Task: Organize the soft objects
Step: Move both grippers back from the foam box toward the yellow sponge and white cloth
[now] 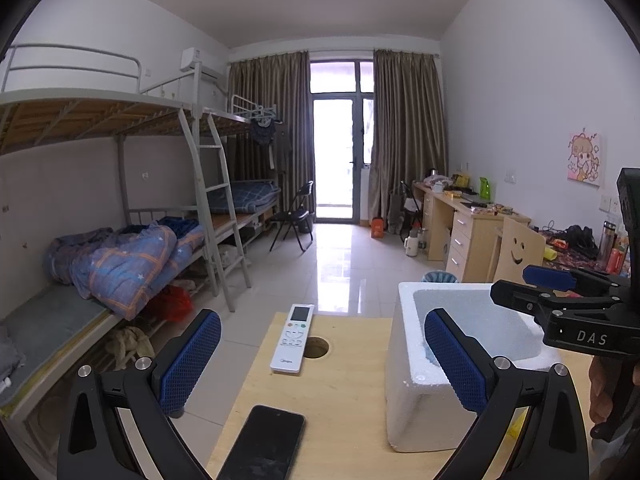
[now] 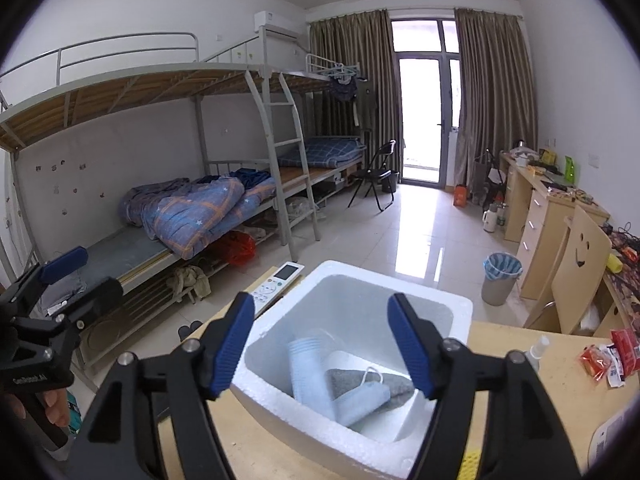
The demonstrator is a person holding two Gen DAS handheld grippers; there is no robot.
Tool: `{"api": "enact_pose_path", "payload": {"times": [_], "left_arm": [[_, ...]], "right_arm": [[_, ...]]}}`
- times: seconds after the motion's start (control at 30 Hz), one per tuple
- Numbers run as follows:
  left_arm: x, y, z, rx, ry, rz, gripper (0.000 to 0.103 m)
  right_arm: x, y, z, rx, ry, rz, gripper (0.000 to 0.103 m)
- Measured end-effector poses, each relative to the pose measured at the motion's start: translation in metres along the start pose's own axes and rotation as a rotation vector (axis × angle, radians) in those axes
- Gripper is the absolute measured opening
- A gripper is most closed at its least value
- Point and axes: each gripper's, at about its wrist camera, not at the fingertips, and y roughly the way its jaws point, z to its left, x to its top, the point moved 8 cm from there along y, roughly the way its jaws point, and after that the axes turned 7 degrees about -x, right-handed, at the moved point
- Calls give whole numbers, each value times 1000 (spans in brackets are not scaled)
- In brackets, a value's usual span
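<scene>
Blue-padded jaws of the right hand-held gripper [image 2: 322,344] stand spread and empty directly over the white foam box [image 2: 460,304], evidently poised there because that box serves as the bin: a face mask [image 2: 366,396], a grey cloth [image 2: 394,384] and stacked plastic cups [image 2: 310,372] lie inside. To its left, the left hand-held gripper [image 1: 322,364] hangs open and empty above the tabletop [image 1: 344,392], near a remote [image 1: 294,338] and phone [image 1: 266,442], which look too hard to belong.

The white box [image 2: 448,312] is rough, grainy foam. The table [image 1: 344,396] is pale matt wood. The phone [image 1: 262,446] has a glossy black glass face, the remote [image 1: 293,338] smooth white plastic. The gripper pads [image 1: 190,360] are ribbed blue rubber on matt black plastic. The floor tiles [image 1: 340,264] shine.
</scene>
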Motion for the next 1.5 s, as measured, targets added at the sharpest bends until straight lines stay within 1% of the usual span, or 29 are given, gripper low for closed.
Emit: {"api": "enact_pose_path", "payload": {"times": [0.13, 0.17, 0.2, 0.3, 0.5, 0.63, 0.73, 1.1, 1.33, 1.5], "left_arm": [[2, -4, -1, 1, -1, -3, 102], [2, -4, -1, 2, 2, -3, 102], [2, -4, -2, 6, 7, -3, 102], [4, -8, -4, 10, 11, -6, 102], [5, -10, -7, 11, 8, -10, 102], [7, -16, -17, -4, 21, -20, 102], [9, -22, -26, -18, 28, -26, 102], [18, -63, -59, -71, 61, -82, 102], [19, -89, -80, -96, 82, -110, 102], [16, -100, -91, -104, 90, -106, 102]], "right_arm": [[2, -3, -1, -5, 4, -7, 74], [1, -3, -1, -7, 5, -7, 79], [1, -4, -2, -10, 6, -8, 87], [3, -9, -7, -33, 19, -27, 102], [3, -21, -8, -54, 8, -40, 102], [3, -33, -8, -66, -6, -61, 102], [2, -44, -9, -68, -5, -59, 102], [-4, -99, -8, -86, -19, -115, 102], [-13, -131, -18, -88, 5, -145, 102], [-20, -150, -24, -96, 4, -166, 102]]}}
